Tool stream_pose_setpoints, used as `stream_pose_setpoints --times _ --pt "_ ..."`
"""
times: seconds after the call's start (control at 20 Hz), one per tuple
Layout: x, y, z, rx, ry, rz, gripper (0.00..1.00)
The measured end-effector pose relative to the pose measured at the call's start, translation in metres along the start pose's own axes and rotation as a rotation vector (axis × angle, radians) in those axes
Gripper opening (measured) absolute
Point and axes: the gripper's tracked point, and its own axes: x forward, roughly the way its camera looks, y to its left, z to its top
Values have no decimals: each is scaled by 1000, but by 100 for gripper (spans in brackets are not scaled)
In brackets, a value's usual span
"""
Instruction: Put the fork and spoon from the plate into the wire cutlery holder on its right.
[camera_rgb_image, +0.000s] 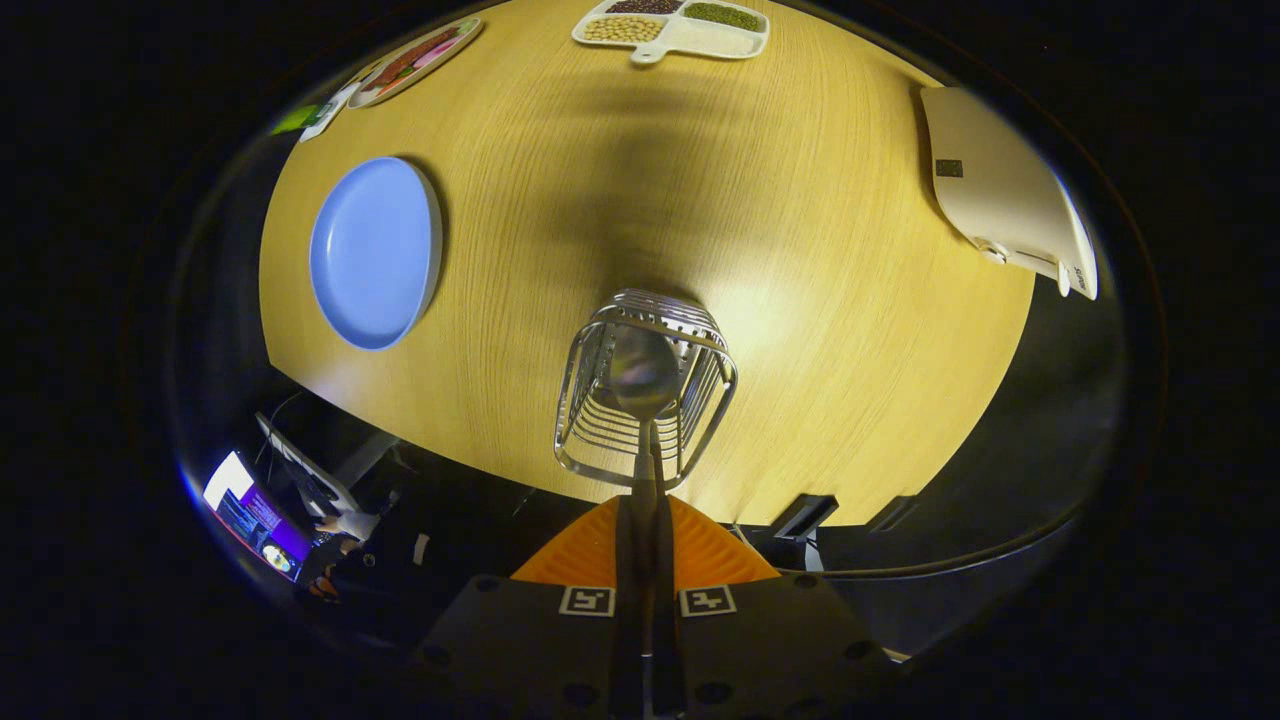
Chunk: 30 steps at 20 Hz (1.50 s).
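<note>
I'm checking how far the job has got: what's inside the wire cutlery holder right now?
The spoon, clamped between the gripper fingers, has its bowl over the wire cutlery holder's mouth. Wires and bare table show below; the bowl covers part of the inside.

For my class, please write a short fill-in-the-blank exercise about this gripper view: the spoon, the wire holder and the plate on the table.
1. The gripper is shut on the handle of a ____.
2. The spoon's bowl hangs over the open top of the ____ cutlery holder.
3. The blue plate, to the left of the holder, has ____ cutlery on it.
4. The pads of the fingers are coloured ____.

Missing words: spoon; wire; no; orange
</note>
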Motion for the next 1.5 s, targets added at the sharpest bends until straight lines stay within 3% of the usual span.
stream_pose_setpoints --times 0.15,0.3,0.4,0.45,0.6,0.65,0.95,1.25,1.5 --pt "8 2 4 19 13 -5 11" --pt "6 4 15 17 -63 7 17" --pt "-1 7 20 2 -164 31 29" --pt "-5 9 21 -2 -223 49 44" --pt "-21 12 12 -12 -410 58 64" --pt "-31 10 5 -18 -480 43 75" --pt "-97 15 -23 -13 -957 -43 94" --pt "-165 24 -52 -4 -1281 -83 97" --pt "-221 26 -76 -8 -1556 -67 97"
